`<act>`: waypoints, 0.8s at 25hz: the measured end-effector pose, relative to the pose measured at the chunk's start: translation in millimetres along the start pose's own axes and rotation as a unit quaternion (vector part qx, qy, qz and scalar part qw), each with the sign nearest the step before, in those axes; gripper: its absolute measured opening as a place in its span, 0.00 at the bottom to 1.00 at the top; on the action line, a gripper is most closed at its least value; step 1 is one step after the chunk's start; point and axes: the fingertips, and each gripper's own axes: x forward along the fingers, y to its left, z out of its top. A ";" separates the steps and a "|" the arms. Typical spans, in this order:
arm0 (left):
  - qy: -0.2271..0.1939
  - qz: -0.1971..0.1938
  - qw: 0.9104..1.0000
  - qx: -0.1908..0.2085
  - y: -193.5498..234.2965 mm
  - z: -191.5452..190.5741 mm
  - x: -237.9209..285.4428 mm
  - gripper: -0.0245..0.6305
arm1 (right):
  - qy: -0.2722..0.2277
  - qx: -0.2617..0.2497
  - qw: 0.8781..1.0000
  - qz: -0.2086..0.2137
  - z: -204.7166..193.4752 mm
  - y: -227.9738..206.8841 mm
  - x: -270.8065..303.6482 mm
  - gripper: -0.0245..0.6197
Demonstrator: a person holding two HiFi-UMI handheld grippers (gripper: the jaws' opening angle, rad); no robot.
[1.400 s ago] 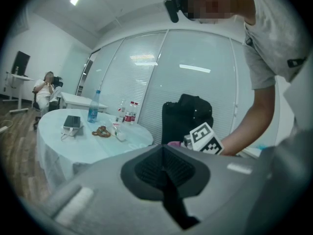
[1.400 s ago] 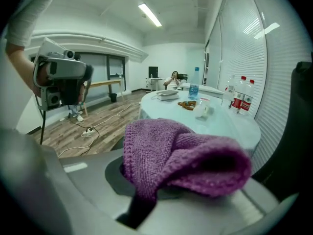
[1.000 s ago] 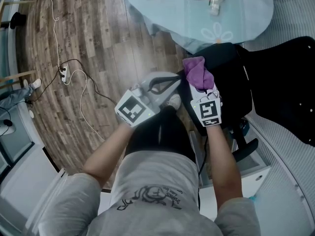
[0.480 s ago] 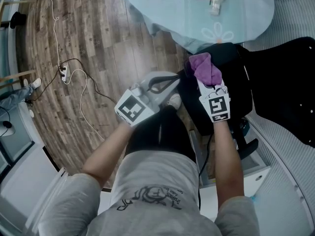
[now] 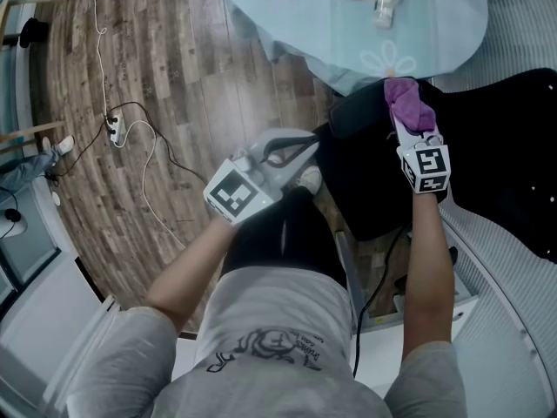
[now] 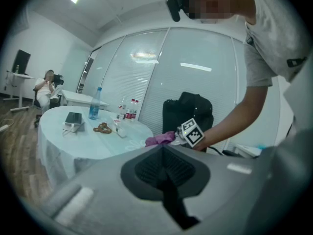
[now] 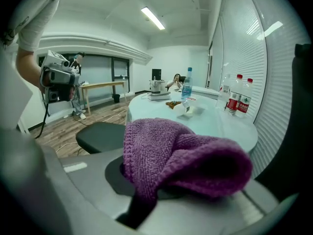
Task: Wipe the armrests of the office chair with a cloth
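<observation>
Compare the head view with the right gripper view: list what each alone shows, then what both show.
Only the head view: the power strip on the floor and the person's grey shirt. Only the right gripper view: the ceiling light and a seated person beyond the table. Both: the purple cloth in the jaws of the right gripper, the table, the black chair and the left gripper.
</observation>
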 end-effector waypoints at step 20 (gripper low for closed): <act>-0.006 0.010 1.000 -0.010 -0.5 -3.2 -10.3 0.04 | 0.008 0.047 0.996 -0.081 -5.7 -35.2 5.8 0.08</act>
